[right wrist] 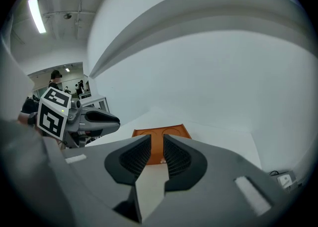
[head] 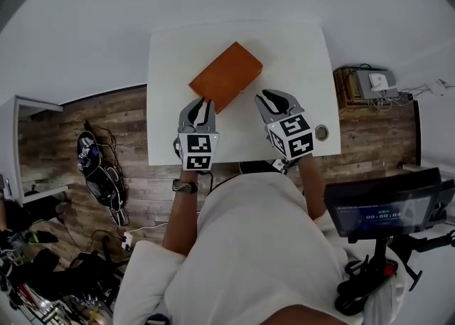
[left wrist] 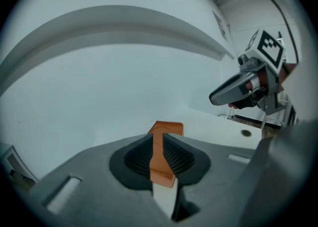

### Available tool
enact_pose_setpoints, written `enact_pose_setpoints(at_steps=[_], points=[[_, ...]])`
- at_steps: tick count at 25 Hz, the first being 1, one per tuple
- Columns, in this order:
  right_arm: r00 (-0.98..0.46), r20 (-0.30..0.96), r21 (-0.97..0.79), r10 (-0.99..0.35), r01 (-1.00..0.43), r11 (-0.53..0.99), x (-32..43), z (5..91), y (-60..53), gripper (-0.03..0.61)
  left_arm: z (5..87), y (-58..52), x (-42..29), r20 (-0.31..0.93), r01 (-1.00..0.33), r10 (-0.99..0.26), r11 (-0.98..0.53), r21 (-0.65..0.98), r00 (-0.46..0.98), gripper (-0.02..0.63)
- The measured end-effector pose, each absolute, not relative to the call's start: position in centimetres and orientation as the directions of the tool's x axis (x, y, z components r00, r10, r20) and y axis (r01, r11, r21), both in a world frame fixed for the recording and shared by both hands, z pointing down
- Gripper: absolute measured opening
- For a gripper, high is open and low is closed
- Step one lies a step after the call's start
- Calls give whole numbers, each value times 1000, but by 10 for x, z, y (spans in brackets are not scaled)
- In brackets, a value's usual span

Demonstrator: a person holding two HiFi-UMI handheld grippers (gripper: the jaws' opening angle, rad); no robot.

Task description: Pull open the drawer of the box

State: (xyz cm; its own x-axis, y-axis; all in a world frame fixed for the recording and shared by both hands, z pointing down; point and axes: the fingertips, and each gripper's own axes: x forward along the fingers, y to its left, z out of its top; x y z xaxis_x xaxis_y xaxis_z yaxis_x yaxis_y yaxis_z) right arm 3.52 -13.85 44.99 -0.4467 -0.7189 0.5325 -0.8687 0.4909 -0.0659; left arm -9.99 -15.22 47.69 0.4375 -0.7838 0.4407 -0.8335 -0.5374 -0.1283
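An orange flat box (head: 226, 76) lies slantwise in the middle of the white table (head: 170, 60). My left gripper (head: 202, 104) is at the box's near left corner. In the left gripper view the box (left wrist: 160, 159) fills the narrow gap between the pads, so the left gripper (left wrist: 161, 144) is shut on it. My right gripper (head: 270, 97) hovers just short of the box's near right side. Its jaws stand apart around nothing, and the right gripper (right wrist: 157, 144) faces the box (right wrist: 161, 136) and a small knob (right wrist: 162, 161) on the box's near face.
A round cable hole (head: 321, 131) sits in the table near its right front corner. The table's front edge runs just behind both grippers. Cables and gear (head: 103, 174) lie on the wooden floor at the left. A screen (head: 384, 210) stands at the right.
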Motion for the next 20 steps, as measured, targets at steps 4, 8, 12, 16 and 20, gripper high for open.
enact_pose_setpoints(at_steps=[4,8,12,16,20], points=[[-453,587,-84,-671,-858,506,50,491,-174,84,521,-185,-87,515,-844,-753,-527,-98,410,58],[-463,638,-104,-615,-843,527,44,521,-182,94,544,-194,-97,561,-867,-745,-490,-92,362,60],[-463,682,-118,-566,-834,539,41,549,-188,97,564,-199,-105,612,-878,-722,-471,-91,324,60],[-465,711,-134,-527,-826,547,35,570,-191,98,579,-198,-114,638,-899,-711,-432,-67,295,84],[-457,735,-136,-501,-823,552,30,595,-199,107,598,-204,-116,660,-915,-693,-403,-19,291,89]])
